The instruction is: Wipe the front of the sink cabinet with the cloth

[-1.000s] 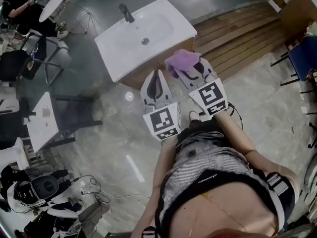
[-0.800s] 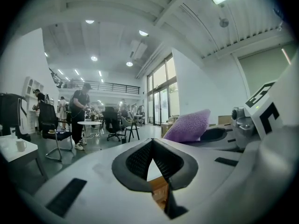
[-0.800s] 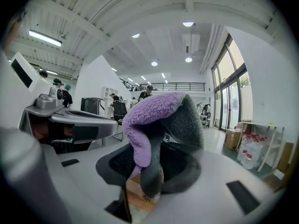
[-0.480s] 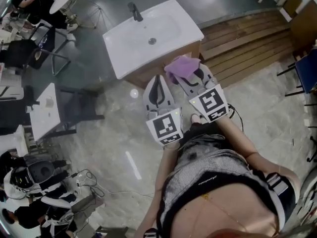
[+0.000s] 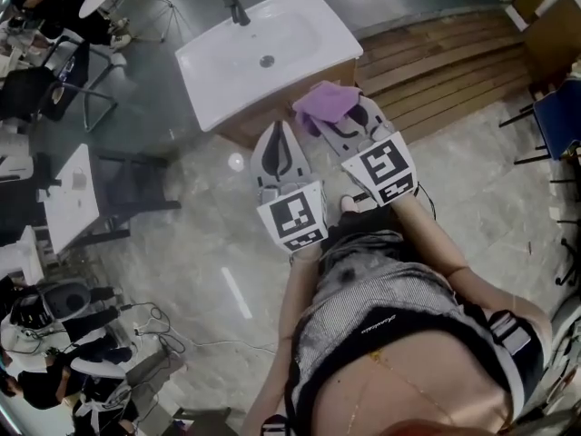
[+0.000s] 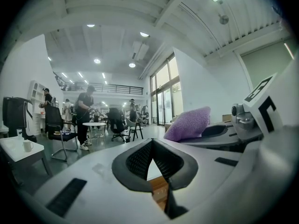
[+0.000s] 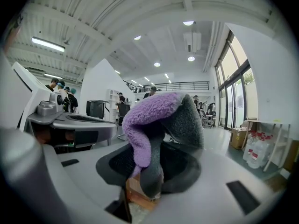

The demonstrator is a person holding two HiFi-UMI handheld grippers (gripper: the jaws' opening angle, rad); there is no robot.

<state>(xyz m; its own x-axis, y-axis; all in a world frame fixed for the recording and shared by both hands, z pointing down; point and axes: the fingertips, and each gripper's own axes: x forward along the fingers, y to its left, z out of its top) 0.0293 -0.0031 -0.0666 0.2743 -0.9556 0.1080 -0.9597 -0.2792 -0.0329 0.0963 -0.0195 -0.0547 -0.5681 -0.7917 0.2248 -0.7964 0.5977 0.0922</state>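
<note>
A white sink [image 5: 263, 48] with a dark tap [image 5: 235, 8] tops a wooden sink cabinet [image 5: 272, 116] in the head view. My right gripper [image 5: 340, 116] is shut on a purple cloth [image 5: 325, 103], which hangs close to the cabinet front near its right corner. From the right gripper view the cloth [image 7: 152, 125] folds over the jaws, purple on one side and grey on the other. My left gripper [image 5: 277, 143] hangs just left of it, shut and holding nothing, its tips near the cabinet's lower front. Its pads [image 6: 161, 160] meet at the tip.
A raised wooden platform [image 5: 436, 57] lies right of the cabinet. A dark chair [image 5: 136, 189] and a small white table [image 5: 73, 203] stand to the left on the shiny floor. People sit and stand at the far left. A blue chair [image 5: 554, 107] is at the right edge.
Both grippers have stayed close together in front of the cabinet. The view has shifted a little, and the cloth remains held at the cabinet front.
</note>
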